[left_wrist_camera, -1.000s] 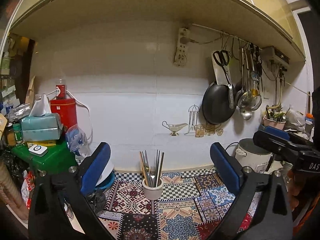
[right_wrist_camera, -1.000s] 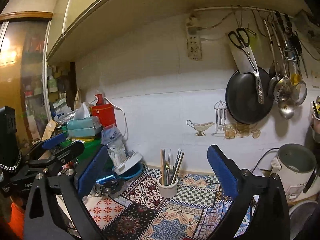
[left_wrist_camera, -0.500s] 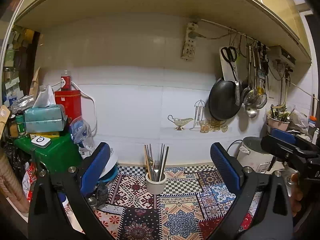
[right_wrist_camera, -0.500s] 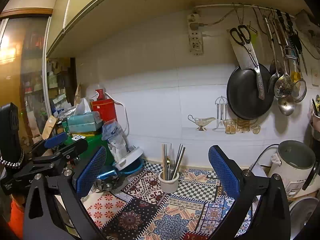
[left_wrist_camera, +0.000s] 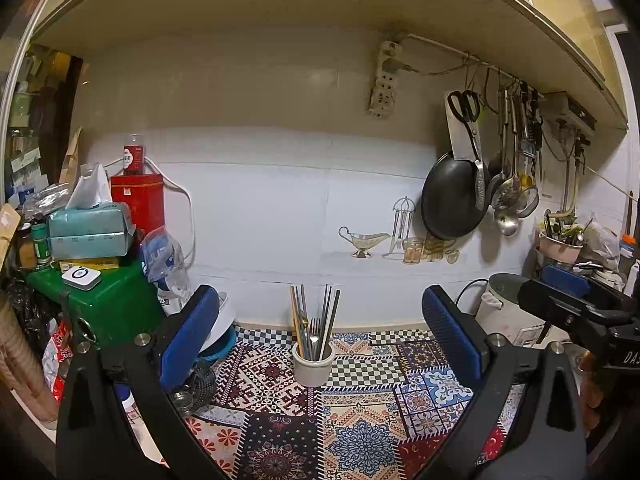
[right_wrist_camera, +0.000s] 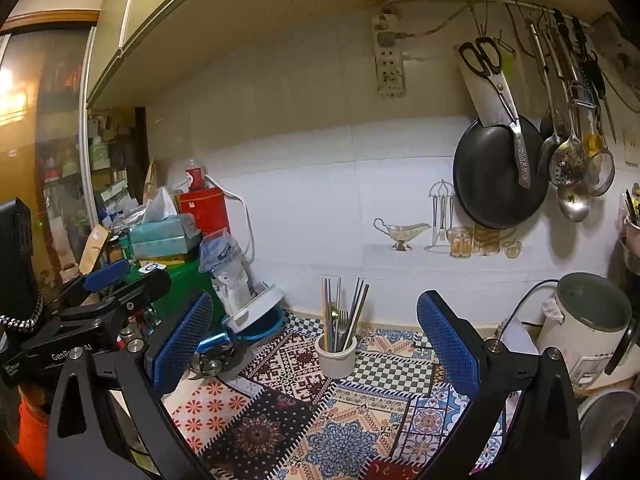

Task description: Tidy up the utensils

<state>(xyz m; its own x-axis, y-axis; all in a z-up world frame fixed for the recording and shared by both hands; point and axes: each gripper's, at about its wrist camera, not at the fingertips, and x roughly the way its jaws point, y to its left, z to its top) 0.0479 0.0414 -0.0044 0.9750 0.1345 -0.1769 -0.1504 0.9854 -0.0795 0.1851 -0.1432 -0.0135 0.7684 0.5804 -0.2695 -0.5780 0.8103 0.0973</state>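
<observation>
From the left wrist camera, the left gripper [left_wrist_camera: 320, 344] hangs above the desk [left_wrist_camera: 360, 432], which is covered by a patchwork-patterned mat. Its blue-padded fingers [left_wrist_camera: 188, 336] are spread wide and hold nothing. Between them, near the back wall, stands a white cup [left_wrist_camera: 313, 364] with chopsticks, forks and other utensils [left_wrist_camera: 316, 320] upright in it. At the right edge the right gripper [left_wrist_camera: 580, 300] reaches in level, and white letters "DAS" can be read on its black body; the rest is cut off. To the left a green box [left_wrist_camera: 112, 304] carries a tissue pack [left_wrist_camera: 90, 230] and a red tin [left_wrist_camera: 138, 200]; the labels there are too small to read. A black pan [left_wrist_camera: 452, 204], scissors [left_wrist_camera: 466, 116] and ladles [left_wrist_camera: 508, 196] hang on the wall at right, above a white pot [left_wrist_camera: 500, 312].

From the right wrist camera, the right gripper [right_wrist_camera: 316, 344] is likewise held above the mat, its fingers [right_wrist_camera: 448, 344] wide apart and empty. The white cup [right_wrist_camera: 336, 354] of utensils [right_wrist_camera: 344, 316] sits between them, slightly left of centre, close to the wall. The left gripper [right_wrist_camera: 108, 280] enters from the left edge, roughly level, with "GenR" legible on its black frame before the lettering is hidden. A clear bag [right_wrist_camera: 230, 268] with blue print leans by the green box [right_wrist_camera: 184, 280]; its text is unreadable.
</observation>
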